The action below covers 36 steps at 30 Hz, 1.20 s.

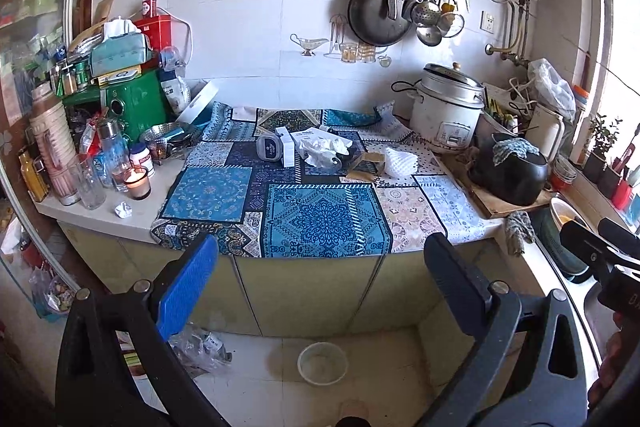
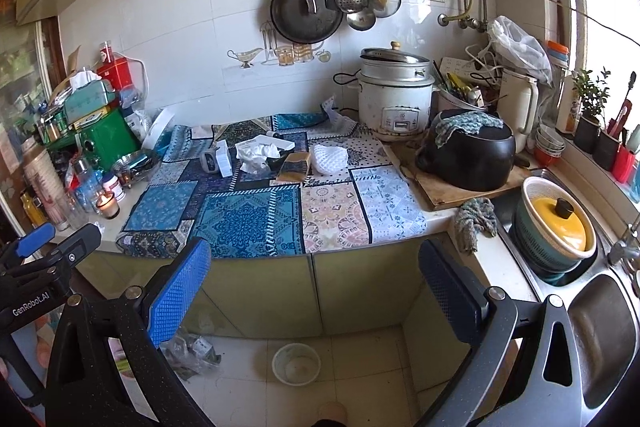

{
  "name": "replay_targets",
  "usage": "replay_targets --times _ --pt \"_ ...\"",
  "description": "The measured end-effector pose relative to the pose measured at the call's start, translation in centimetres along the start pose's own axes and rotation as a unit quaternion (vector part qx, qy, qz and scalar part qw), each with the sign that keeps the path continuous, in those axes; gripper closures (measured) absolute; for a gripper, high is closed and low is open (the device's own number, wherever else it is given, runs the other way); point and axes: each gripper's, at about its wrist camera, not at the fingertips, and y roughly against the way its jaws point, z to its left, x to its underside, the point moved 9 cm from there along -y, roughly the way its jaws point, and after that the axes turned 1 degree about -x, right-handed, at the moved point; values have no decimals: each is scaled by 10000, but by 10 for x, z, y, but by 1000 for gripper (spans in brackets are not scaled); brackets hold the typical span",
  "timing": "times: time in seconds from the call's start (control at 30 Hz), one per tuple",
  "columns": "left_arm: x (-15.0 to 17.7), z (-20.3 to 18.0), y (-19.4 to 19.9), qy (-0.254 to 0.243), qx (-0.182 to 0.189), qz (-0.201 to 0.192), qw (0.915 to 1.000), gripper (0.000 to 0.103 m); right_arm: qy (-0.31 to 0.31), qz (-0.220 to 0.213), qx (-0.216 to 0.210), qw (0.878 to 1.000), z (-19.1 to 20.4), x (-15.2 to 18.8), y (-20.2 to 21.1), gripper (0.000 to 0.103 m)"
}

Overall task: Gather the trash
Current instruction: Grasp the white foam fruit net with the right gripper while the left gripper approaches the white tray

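Crumpled white tissue [image 1: 324,149] [image 2: 256,153] lies mid-counter on the patterned blue cloth [image 1: 320,215] [image 2: 248,215], next to a white foam net [image 1: 400,159] [image 2: 330,157], a flat brown packet [image 1: 366,165] [image 2: 295,165] and a white carton [image 1: 286,147] [image 2: 224,157]. A small paper ball [image 1: 123,209] rests on the bare counter by a lit candle [image 1: 137,183] [image 2: 108,205]. My left gripper [image 1: 320,267] hangs open below the counter edge, nothing between its fingers. My right gripper [image 2: 314,271] is open too, level with the cabinet doors. A white bowl [image 1: 322,363] [image 2: 296,363] sits on the floor.
Bottles, glasses, a green tin [image 1: 136,107] and a tissue box crowd the counter's left end. A rice cooker [image 1: 446,107] [image 2: 394,95] and black pot [image 1: 510,167] [image 2: 466,151] stand at the right. The sink [image 2: 600,339] holds a yellow-lidded pot in a basket. Pans and utensils hang on the wall.
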Motion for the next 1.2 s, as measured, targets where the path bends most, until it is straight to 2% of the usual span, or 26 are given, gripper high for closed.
replay_targets --times 0.2,0.43,0.63,0.83,0.93,1.03,1.2 --pt "-34 -19 -87 69 -33 460 9989 0 -10 241 -157 9996 -24 -36 -66 0" --pt "-61 -13 -191 630 -229 832 9943 0 -4 606 -316 9977 -42 -62 -151 0" --pt "-76 12 -266 713 -669 997 9902 0 -84 1098 -191 9937 -52 -67 -222 0" --pt "-88 43 -339 868 -625 1193 9871 1 -292 1399 1 9897 -56 -72 -279 0" --pt "-95 54 -376 905 -406 1302 9865 11 -476 1433 203 9883 -59 -79 -307 0" --pt "-98 66 -414 883 -259 1600 9828 22 -718 1578 438 9839 -63 -83 -336 0" --pt "-93 81 -459 836 -168 1945 9772 30 -1184 1863 517 9740 -70 -86 -383 2"
